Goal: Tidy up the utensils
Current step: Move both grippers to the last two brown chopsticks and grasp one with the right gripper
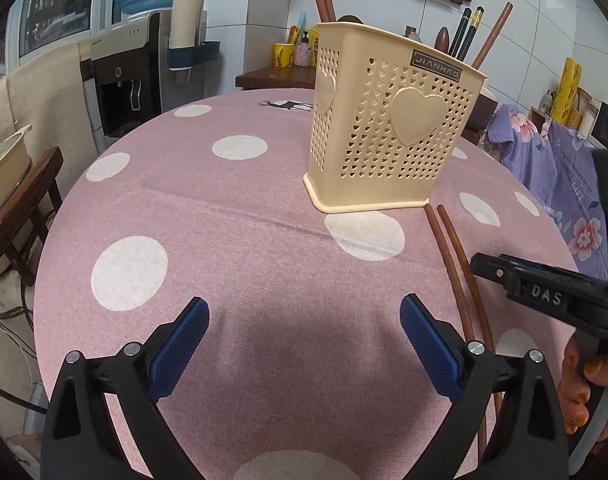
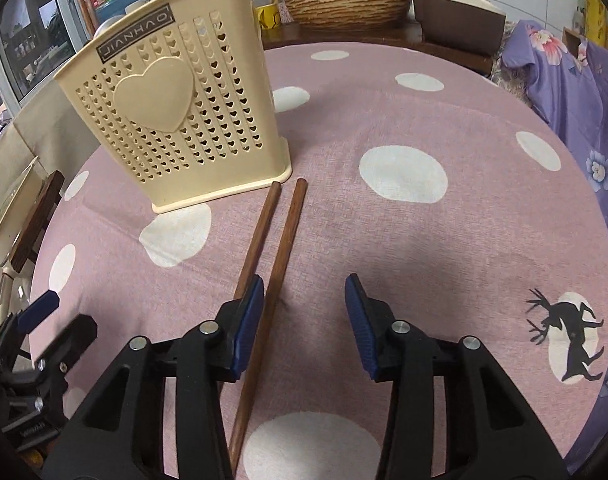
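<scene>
Nearest in the right wrist view, the right gripper (image 2: 302, 300) hangs low over the table with its jaws spread apart and nothing between the pads; its left blue pad (image 2: 248, 320) sits over the two loose chopsticks (image 2: 280, 248), though contact cannot be told. These two brown wooden sticks lie side by side on the pink tablecloth (image 2: 383, 260), nearly parallel, their far ends just beside the base of the utensil holder (image 2: 176, 120). Only this view shows the black deer print (image 2: 563, 332) on a white dot at the right, and a woven basket (image 2: 345, 4) on the counter far behind.

In the left wrist view, the left gripper (image 1: 304, 320) is likewise wide open over bare cloth, holding nothing, well to the left of the chopsticks. Here the right gripper appears side-on at the right edge, with the person's hand (image 1: 583, 384) and its orange-painted nails around the handle.

Farther off stands the holder, upright: cream plastic, pierced all over with small heart-shaped holes, a raised solid heart on each visible face and a dark label reading JIANHAO near the rim. This view alone shows its contents: at least five sticks rising from the top, three brown and two black with gold bands (image 1: 467, 32). Beyond it a water dispenser (image 1: 132, 80) stands against the wall
</scene>
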A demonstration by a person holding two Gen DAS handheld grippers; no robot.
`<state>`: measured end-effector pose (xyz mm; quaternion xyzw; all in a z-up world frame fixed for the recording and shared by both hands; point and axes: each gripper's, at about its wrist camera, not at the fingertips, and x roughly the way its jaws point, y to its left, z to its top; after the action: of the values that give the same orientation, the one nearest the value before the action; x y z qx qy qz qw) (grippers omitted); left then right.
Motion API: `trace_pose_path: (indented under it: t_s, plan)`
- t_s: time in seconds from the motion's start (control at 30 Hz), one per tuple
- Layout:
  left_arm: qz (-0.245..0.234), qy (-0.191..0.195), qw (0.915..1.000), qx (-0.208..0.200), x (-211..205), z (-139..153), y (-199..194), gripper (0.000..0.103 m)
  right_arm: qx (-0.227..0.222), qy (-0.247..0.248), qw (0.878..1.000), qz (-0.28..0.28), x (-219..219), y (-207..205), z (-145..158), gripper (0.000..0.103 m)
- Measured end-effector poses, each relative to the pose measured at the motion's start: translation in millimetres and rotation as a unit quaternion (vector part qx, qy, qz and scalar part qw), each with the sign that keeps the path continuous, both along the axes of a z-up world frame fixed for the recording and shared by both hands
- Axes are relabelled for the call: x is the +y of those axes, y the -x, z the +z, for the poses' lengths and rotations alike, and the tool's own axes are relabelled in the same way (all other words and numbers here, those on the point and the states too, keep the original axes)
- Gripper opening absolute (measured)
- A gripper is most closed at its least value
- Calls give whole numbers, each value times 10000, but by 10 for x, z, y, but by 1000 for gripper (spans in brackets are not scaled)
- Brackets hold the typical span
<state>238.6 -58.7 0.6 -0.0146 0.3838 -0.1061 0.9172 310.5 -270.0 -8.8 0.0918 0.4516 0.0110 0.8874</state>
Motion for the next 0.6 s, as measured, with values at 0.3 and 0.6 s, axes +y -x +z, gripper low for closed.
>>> trace_pose_path:
  t_s: [0.3, 0.6]
  plan:
    - [-53, -32, 10000, 54, -52, -10, 11, 92, 85, 379, 9992, -116, 150, -259, -14, 25]
    - [-237, -83, 9996, 115, -184, -19, 10, 87, 75, 538, 9985, -48, 171, -354, -17, 10]
